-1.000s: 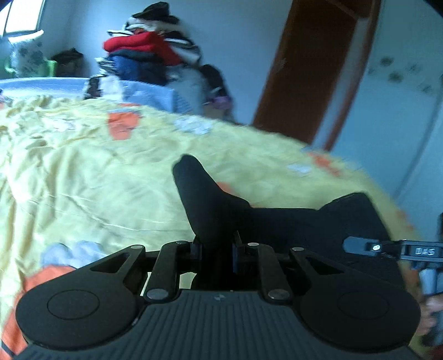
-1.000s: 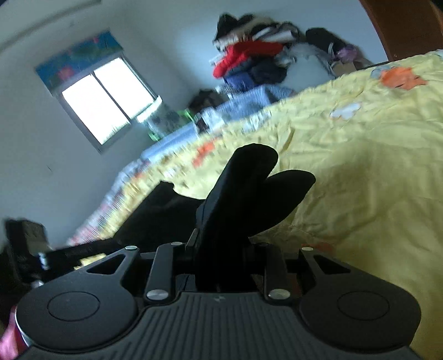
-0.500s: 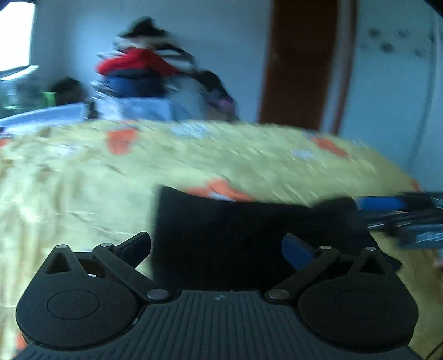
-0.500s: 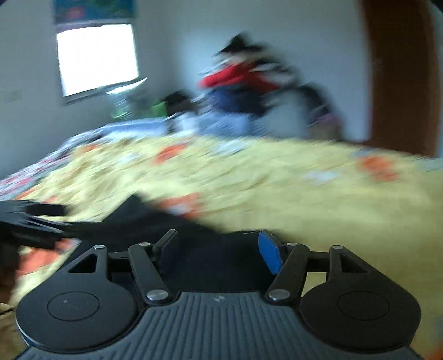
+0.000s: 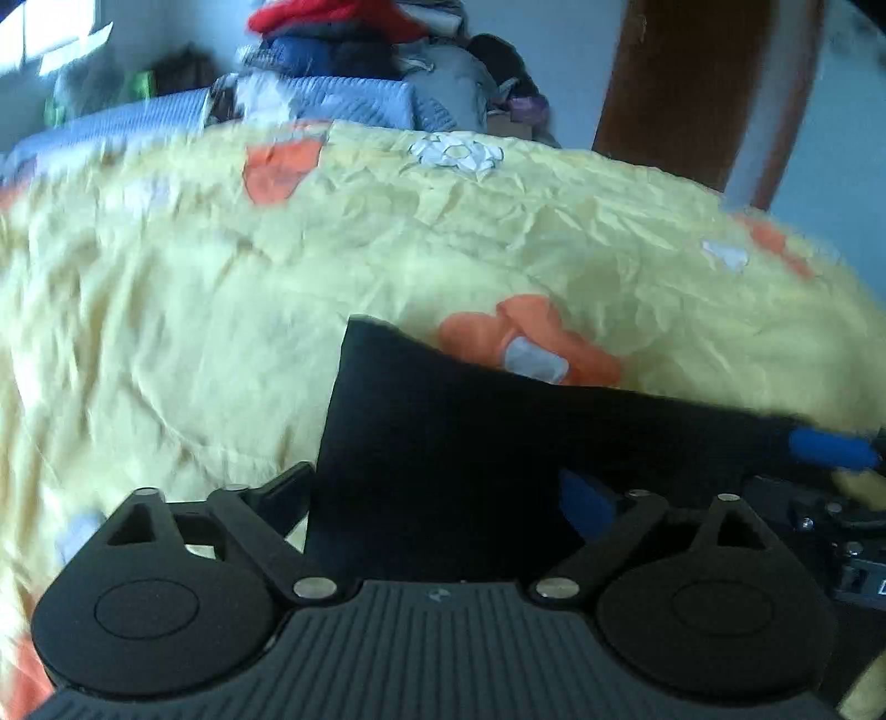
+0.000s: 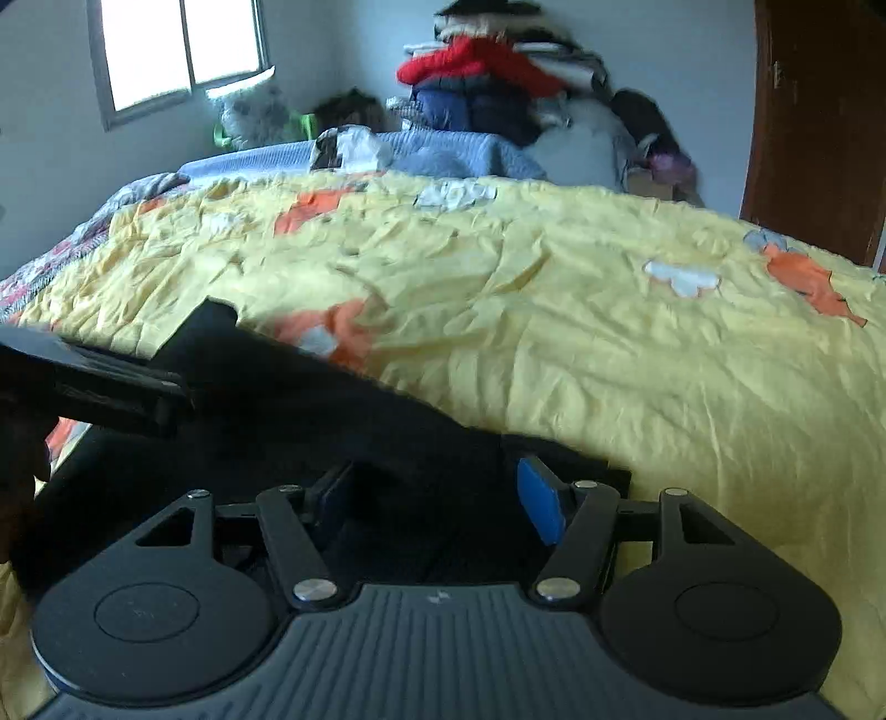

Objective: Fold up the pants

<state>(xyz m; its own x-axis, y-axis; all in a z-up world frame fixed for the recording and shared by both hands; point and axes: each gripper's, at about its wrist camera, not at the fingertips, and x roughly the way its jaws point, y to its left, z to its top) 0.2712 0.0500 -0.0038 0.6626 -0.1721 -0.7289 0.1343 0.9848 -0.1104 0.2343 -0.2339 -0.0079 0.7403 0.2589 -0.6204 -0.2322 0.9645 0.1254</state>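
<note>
The black pants (image 5: 470,432) lie flat and folded on the yellow bedspread (image 5: 221,288), right in front of both grippers. My left gripper (image 5: 437,498) is open, its fingers spread wide over the near edge of the cloth, holding nothing. My right gripper (image 6: 437,493) is open too, just above the pants (image 6: 310,404) at their right end. The right gripper's blue fingertip (image 5: 830,448) shows at the right of the left wrist view. The left gripper (image 6: 99,387) shows as a dark bar at the left of the right wrist view.
The yellow bedspread (image 6: 609,332) has orange and white patches and stretches far ahead. A pile of clothes (image 6: 487,83) stands behind the bed. A window (image 6: 177,50) is at the back left, a brown door (image 6: 819,122) at the right.
Both grippers held raised folds of the pants one second ago. They have opened and let go; the pants now lie flat on the bed.
</note>
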